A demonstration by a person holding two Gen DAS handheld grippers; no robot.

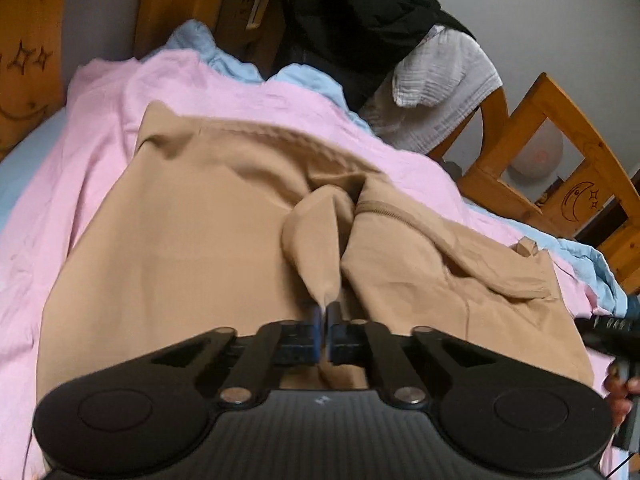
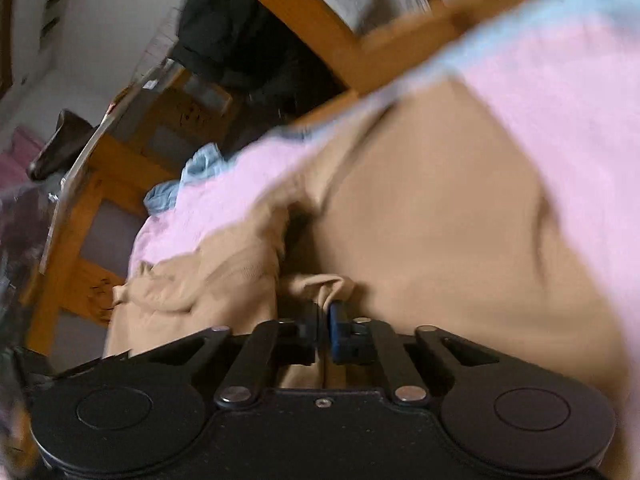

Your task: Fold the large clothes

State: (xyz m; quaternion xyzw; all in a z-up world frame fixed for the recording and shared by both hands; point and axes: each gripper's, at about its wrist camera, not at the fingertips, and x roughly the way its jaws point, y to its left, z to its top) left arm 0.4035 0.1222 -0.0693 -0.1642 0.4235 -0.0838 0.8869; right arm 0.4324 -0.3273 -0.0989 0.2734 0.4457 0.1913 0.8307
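1. Both pairs of jaws are pinching shut on cloth: the left gripper is clamping a raised pleat of a tan garment between its blue pads, with the fabric rising in a peaked fold just ahead of the fingertips.

2. Seen from the right wrist, the right gripper is likewise closing tight on a bunched tuck of the same tan garment, its blue pad pressing against the cloth; this view is blurring heavily.

3. Spreading across a pink sheet on a bed, the tan garment is lying mostly flat, with a zipped opening showing to the right of the pinched fold in the left wrist view and a looser flap trailing toward the right edge.

4. Peeking out from under the pink sheet at its far and right edges is a pale blue blanket.

5. Framing the bed is a wooden frame carved with moon and star shapes.

6. Hanging over the far rail are a black jacket and a white crinkled cloth, well apart from the tan garment.

7. Showing at the right margin of the left wrist view are part of the other gripper's black body and a person's fingers.
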